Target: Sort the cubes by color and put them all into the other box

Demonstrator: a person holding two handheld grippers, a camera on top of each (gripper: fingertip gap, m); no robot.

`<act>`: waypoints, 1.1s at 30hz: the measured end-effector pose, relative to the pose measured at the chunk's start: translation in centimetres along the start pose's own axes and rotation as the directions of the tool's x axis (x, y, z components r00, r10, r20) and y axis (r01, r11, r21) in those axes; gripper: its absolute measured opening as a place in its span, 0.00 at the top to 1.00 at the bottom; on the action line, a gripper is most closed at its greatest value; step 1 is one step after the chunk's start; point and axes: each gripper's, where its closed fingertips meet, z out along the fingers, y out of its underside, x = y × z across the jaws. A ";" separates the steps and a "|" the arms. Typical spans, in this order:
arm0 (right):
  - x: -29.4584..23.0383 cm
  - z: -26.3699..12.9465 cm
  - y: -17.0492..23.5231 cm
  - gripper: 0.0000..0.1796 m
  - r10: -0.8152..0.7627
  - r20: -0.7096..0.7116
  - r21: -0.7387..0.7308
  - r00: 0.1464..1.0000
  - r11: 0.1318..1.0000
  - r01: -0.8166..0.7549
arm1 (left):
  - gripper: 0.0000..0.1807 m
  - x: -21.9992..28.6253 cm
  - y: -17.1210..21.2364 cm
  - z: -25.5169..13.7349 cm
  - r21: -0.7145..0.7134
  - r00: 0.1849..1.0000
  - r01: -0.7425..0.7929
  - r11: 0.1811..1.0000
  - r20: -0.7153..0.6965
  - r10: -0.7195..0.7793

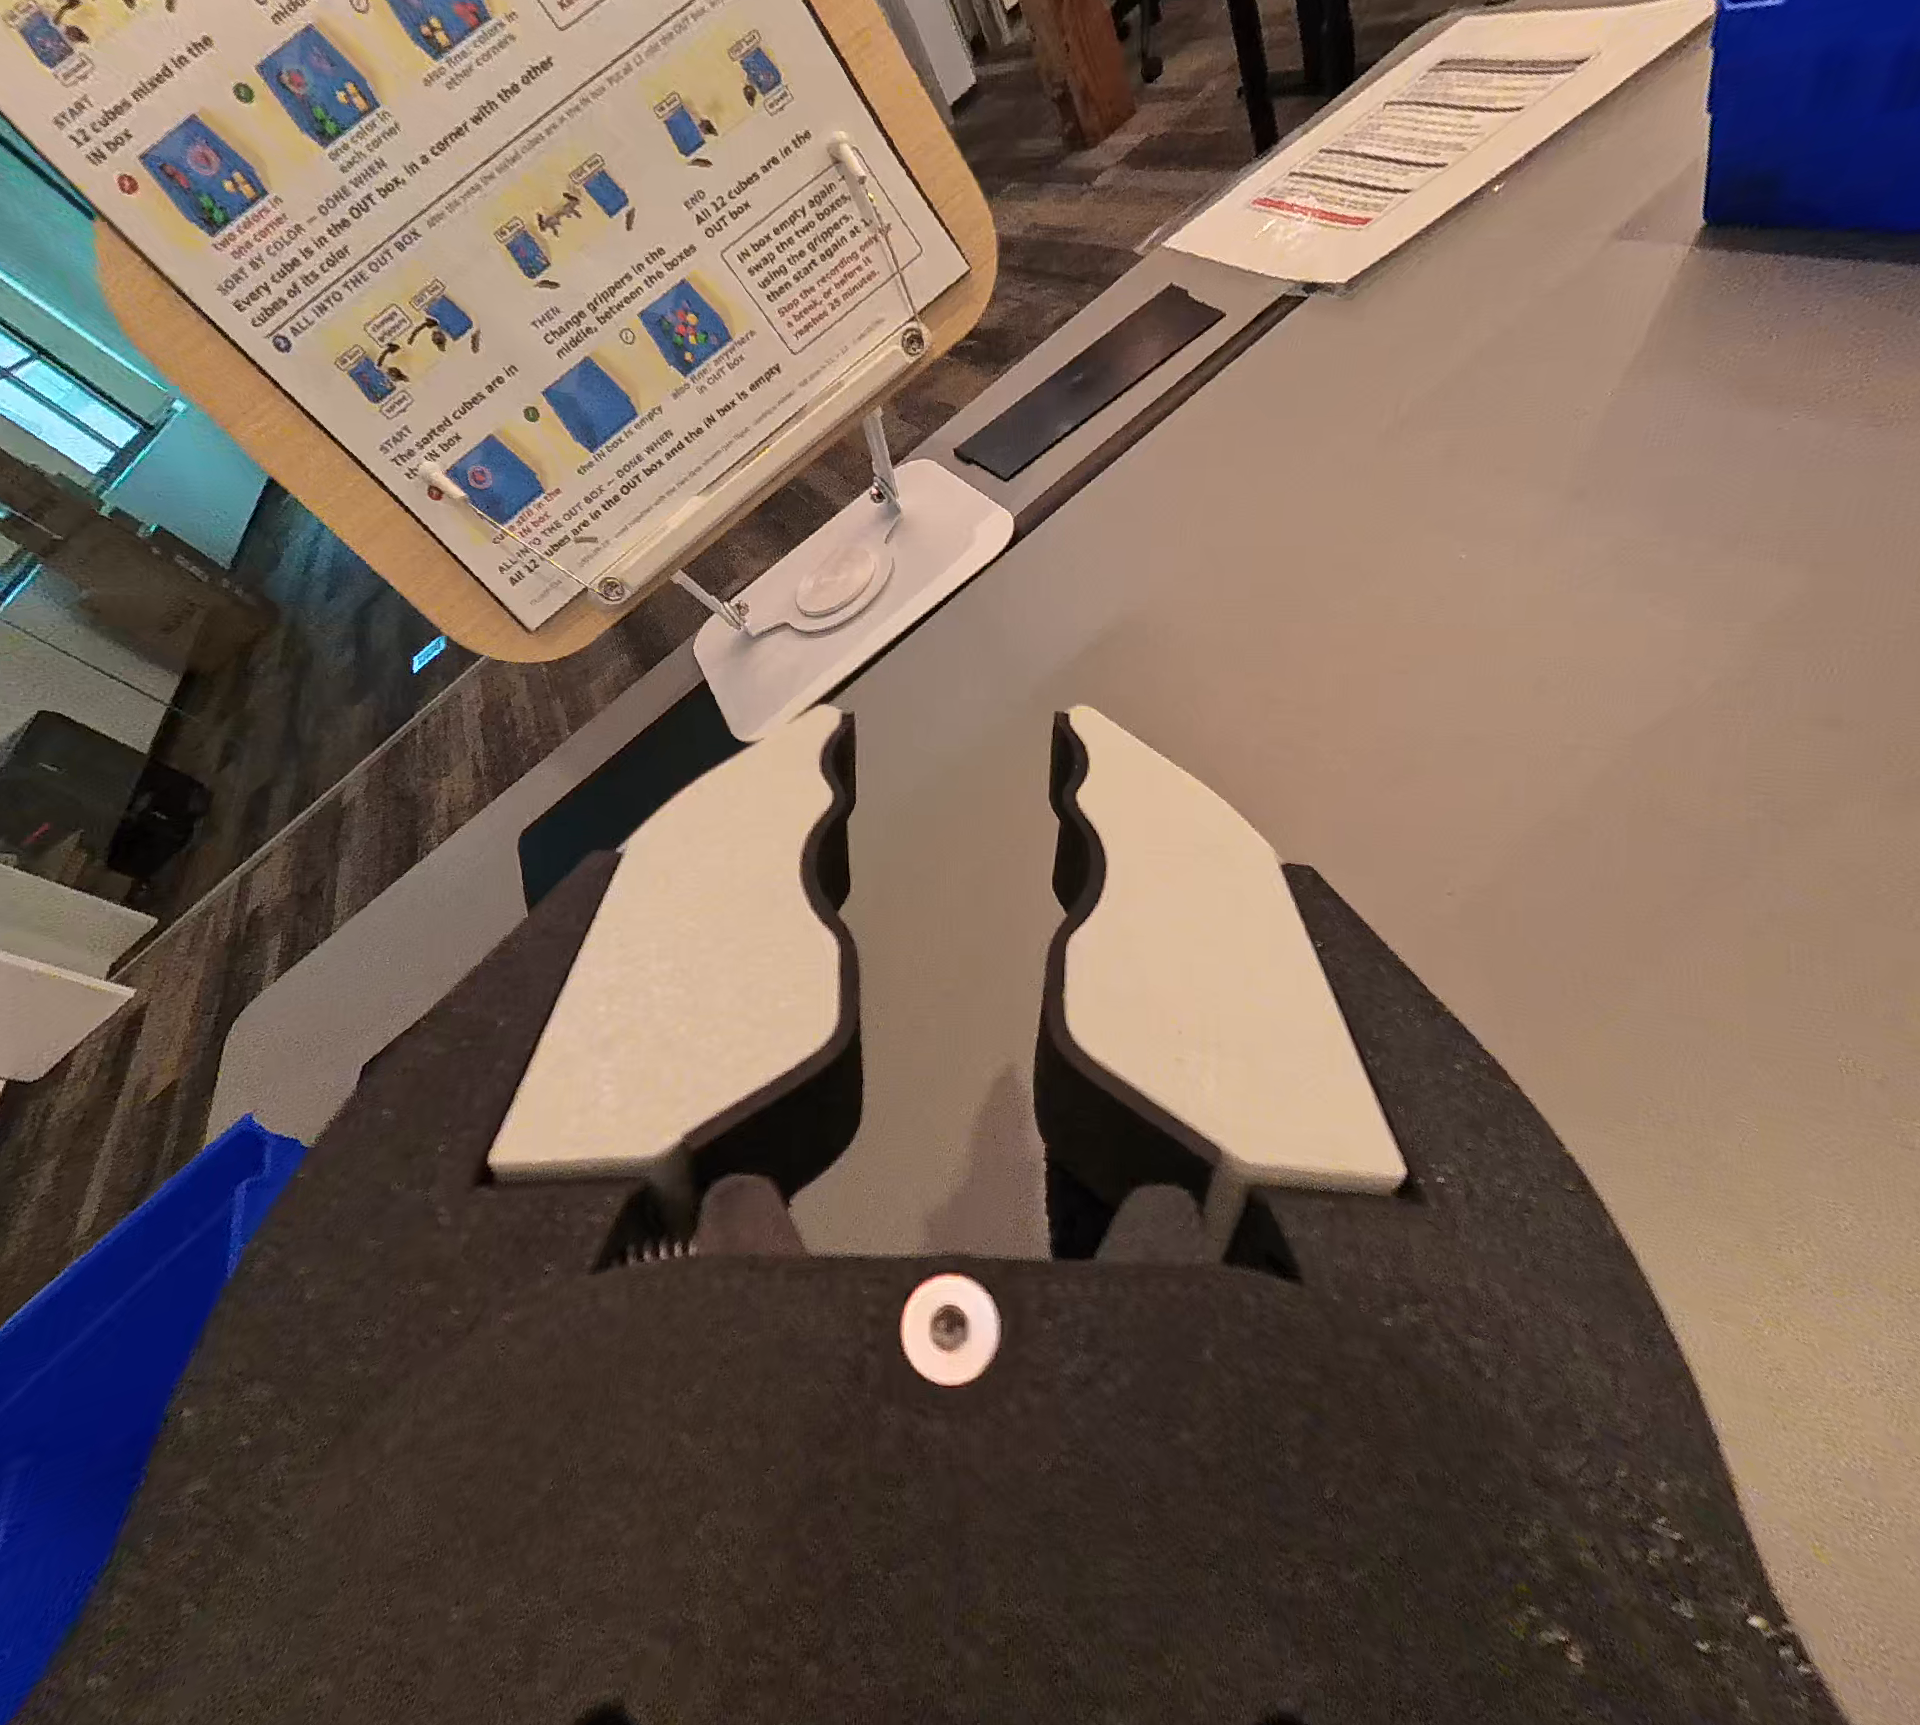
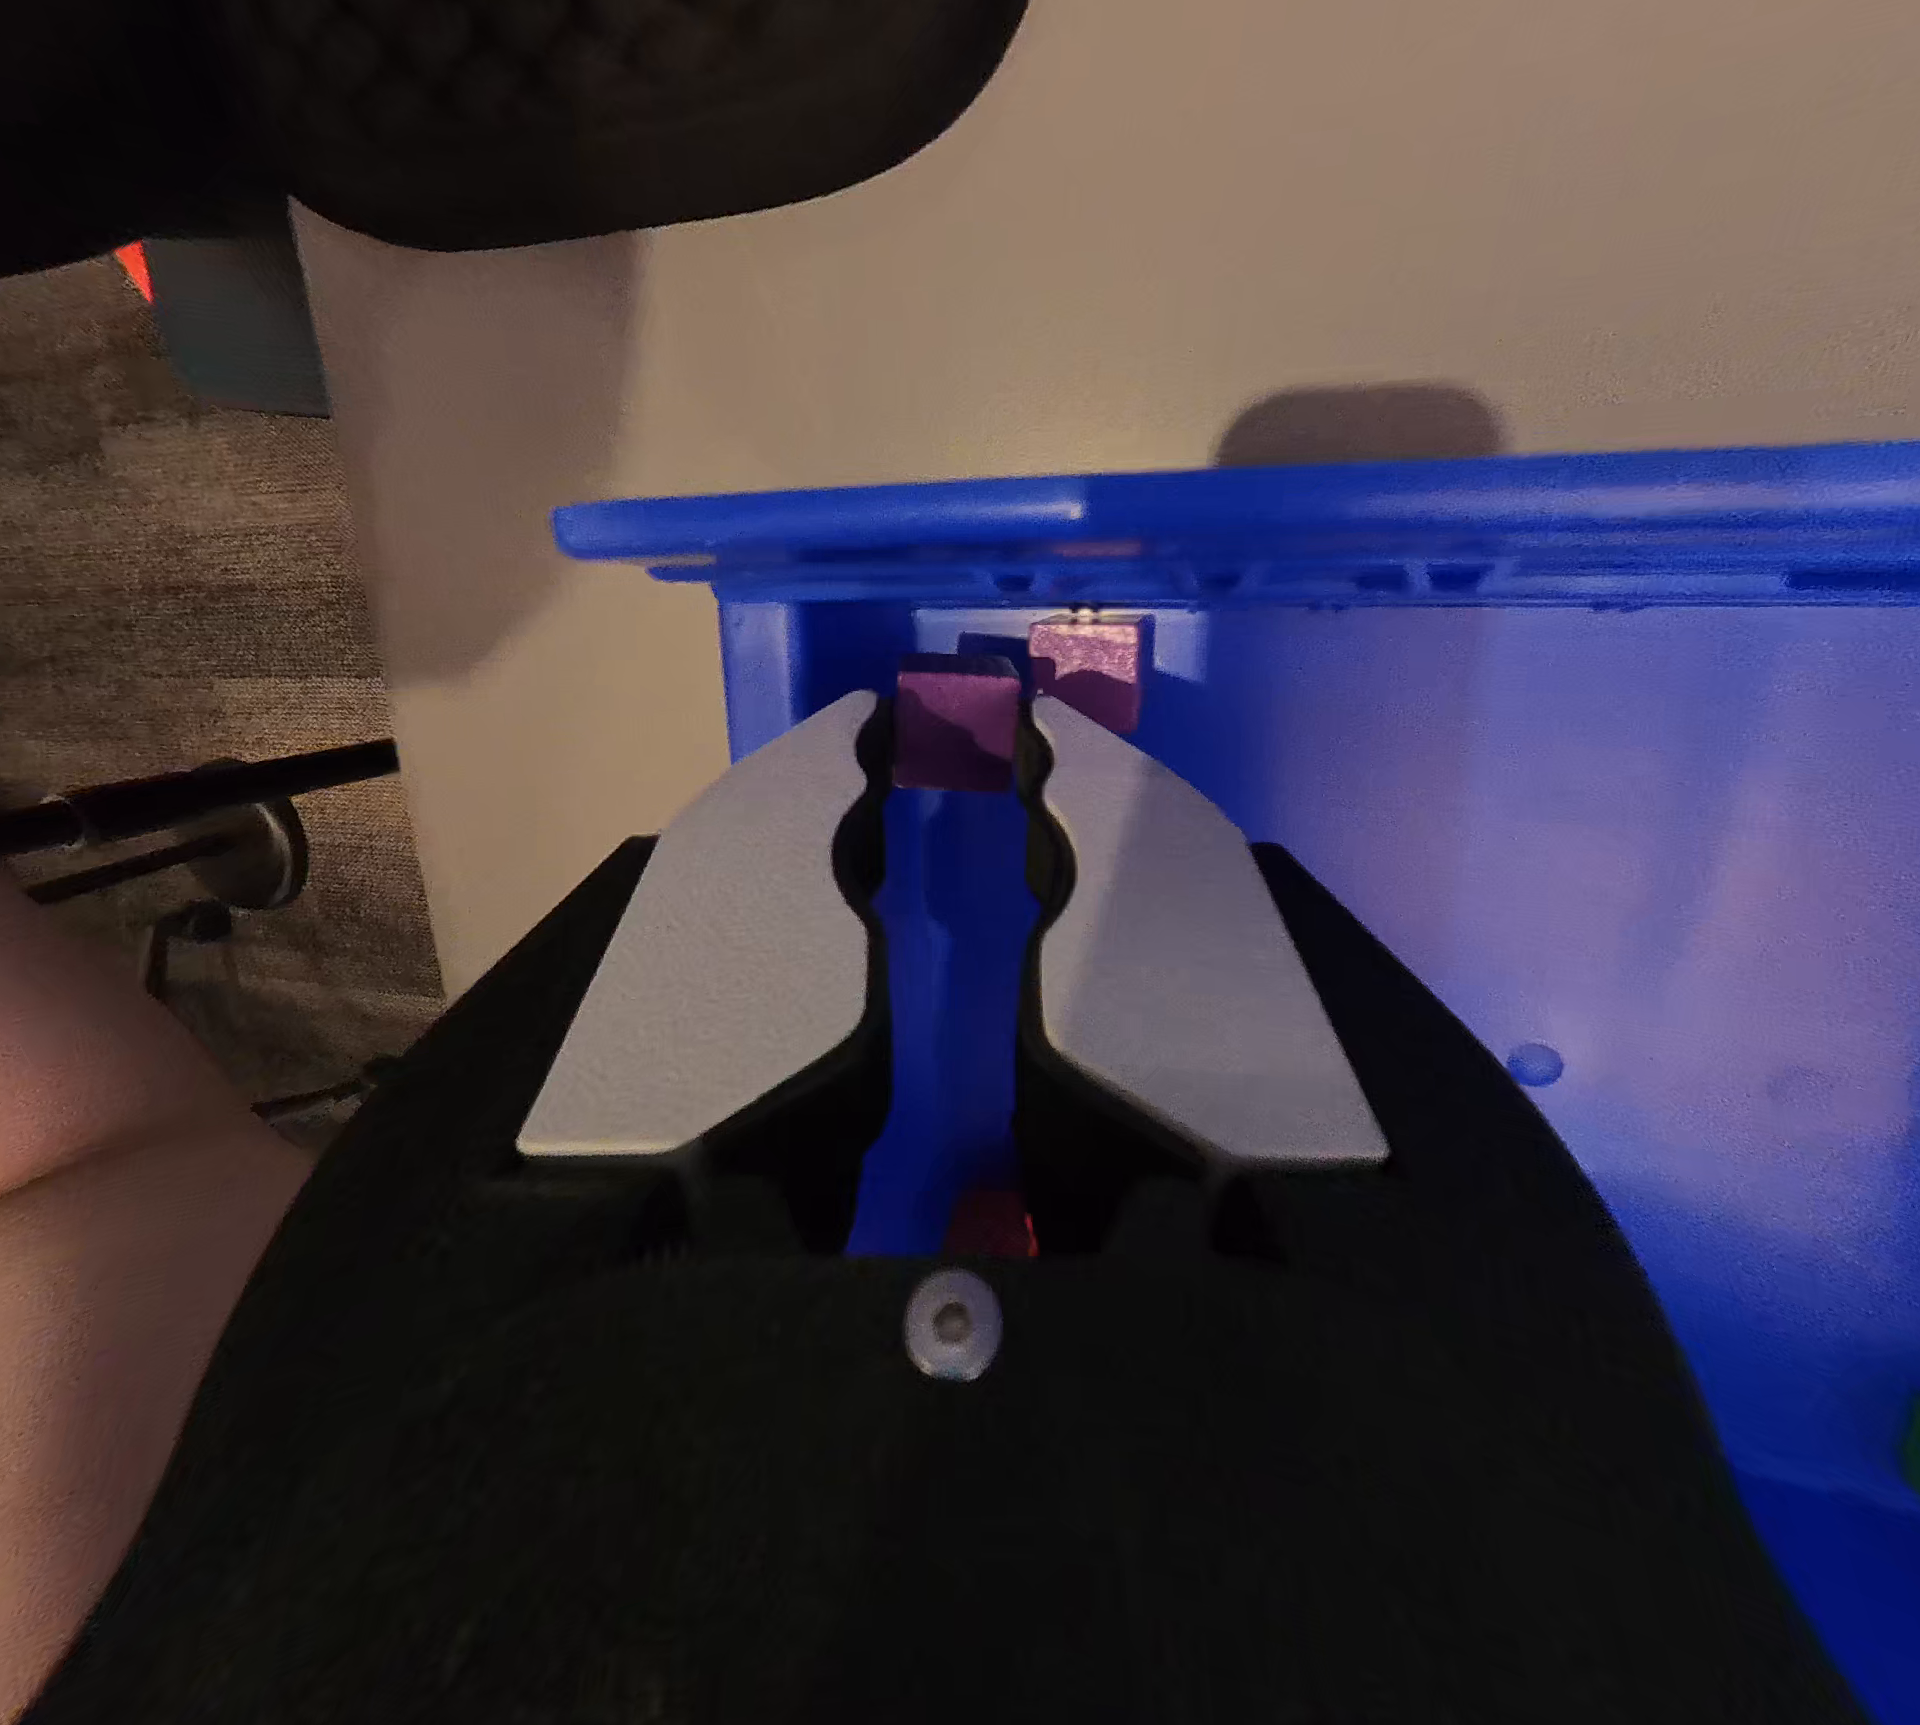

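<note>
2 purple cubes (image 2: 954, 733) and 2 grippers (image 1: 953, 745) show. 2 blue boxes (image 1: 1813, 86) and 2 printed sheets (image 1: 1434, 137) sit on the table.

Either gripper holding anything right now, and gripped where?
The right gripper pinches a purple cube by two opposite side faces at its fingertips, over the blue box. The left gripper is open, empty.

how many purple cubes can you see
2: one purple cube gripped at the right tool tips, a second purple cube just beyond in the blue box corner. Others may be hidden.

blue box (image 1: 1813, 65): cut off at right edge | red cube (image 2: 992, 1223): mostly hidden behind right gripper (image 2: 956, 730)
</note>
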 end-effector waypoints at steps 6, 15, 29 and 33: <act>0.0 -0.8 -0.6 0.85 0.022 -0.031 0.069 0.999 0.997 -0.020 | 0.80 -0.1 0.1 0.0 -0.014 1.000 -0.010 1.000 0.014 0.010; -0.5 -12.3 -4.1 0.85 0.222 -0.508 0.466 0.833 0.883 0.049 | 0.82 -8.7 5.6 -4.0 -0.082 0.970 0.057 0.995 0.239 -0.036; -0.3 -14.6 -14.2 0.84 0.422 -0.516 0.667 0.745 0.744 0.041 | 0.81 -23.3 26.0 -14.4 -0.606 0.997 0.041 0.795 0.076 0.007; 0.0 -14.0 -18.4 0.84 0.386 -0.502 0.671 0.774 0.738 0.067 | 0.81 -22.5 29.2 -14.0 -0.630 0.994 -0.037 0.776 -0.105 -0.038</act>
